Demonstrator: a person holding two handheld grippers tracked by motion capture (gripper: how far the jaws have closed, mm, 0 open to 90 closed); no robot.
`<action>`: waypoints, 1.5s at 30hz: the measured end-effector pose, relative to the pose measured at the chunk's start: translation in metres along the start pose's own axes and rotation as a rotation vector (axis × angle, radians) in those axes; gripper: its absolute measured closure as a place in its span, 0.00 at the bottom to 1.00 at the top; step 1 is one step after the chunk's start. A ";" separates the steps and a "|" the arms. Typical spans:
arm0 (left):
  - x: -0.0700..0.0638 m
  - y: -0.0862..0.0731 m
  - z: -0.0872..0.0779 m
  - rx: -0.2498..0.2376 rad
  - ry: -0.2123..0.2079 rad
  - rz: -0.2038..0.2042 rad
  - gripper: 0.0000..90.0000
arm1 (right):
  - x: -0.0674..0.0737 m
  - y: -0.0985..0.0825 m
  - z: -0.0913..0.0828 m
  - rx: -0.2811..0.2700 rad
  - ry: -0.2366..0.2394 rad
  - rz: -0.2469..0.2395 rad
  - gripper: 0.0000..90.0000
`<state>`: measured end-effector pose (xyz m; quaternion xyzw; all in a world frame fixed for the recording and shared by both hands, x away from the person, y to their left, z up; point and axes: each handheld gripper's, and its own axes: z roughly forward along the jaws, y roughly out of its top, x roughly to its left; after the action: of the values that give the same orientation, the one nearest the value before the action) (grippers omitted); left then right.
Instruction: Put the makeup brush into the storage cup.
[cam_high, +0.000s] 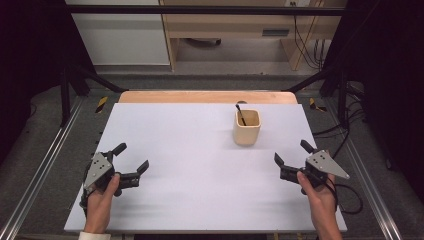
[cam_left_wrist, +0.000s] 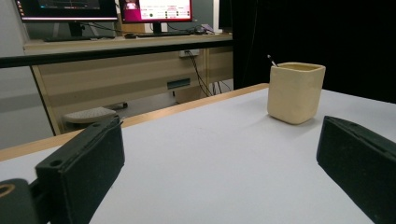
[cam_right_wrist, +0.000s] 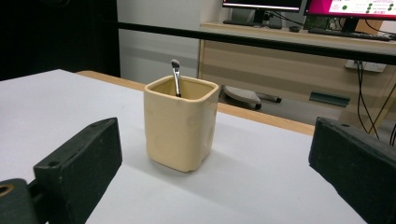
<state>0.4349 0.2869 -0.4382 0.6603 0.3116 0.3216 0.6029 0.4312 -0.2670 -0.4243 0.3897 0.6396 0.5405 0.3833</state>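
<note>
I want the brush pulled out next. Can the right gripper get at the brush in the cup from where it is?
Probably yes. The right gripper is open and faces the cup across bare table. The brush sticks up above the rim, with nothing between.

I see a matt cream ceramic-looking cup (cam_right_wrist: 181, 123) on my smooth white worktop (cam_high: 190, 150), wood-edged behind the cup; matt black tongs.

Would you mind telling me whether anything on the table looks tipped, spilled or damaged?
Nothing stands out. The cream cup stands upright on the white table, a small brush leaning inside it. Both hand-held grippers, left and right, are open and apart from it.
</note>
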 end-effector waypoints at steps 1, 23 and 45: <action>0.000 0.000 0.000 -0.001 -0.002 0.000 0.01 | 0.000 -0.002 -0.001 0.000 0.000 -0.006 0.03; -0.001 -0.012 -0.001 -0.015 -0.018 0.024 0.01 | 0.008 -0.021 0.002 -0.023 0.006 -0.028 0.03; 0.000 -0.014 -0.006 -0.022 -0.018 0.001 0.01 | 0.022 -0.031 0.014 -0.055 0.049 0.006 0.03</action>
<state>0.4298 0.2915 -0.4516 0.6567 0.3022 0.3191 0.6128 0.4323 -0.2446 -0.4579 0.3677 0.6323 0.5685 0.3765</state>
